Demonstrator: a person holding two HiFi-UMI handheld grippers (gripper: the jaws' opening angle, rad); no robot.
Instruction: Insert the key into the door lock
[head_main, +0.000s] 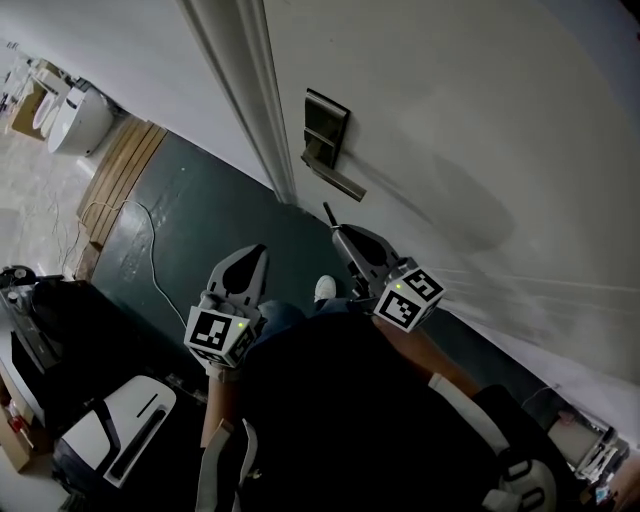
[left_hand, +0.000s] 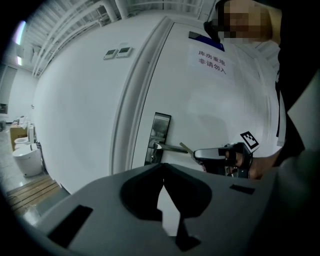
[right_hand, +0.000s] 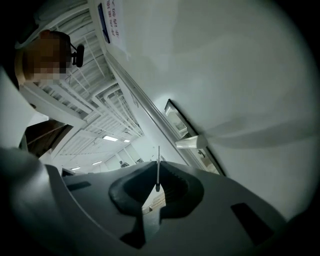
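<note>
At lower centre of the head view, the left gripper (head_main: 250, 262) has its jaws closed together on nothing. Just to its right, the right gripper (head_main: 347, 242) pinches a thin, dark key (head_main: 328, 214). The blade points up-frame, near but clear of the lever handle (head_main: 338, 181) and the lock plate (head_main: 326, 128) on the white door (head_main: 470, 120).

- door (head_main: 480, 120): I log plain white.
- lock plate (head_main: 325, 128): dull silver-grey.
- floor (head_main: 200, 220): dark green.
- marker cube (head_main: 410, 298): black-and-white squares.
- key (right_hand: 158, 170): silver.
</note>
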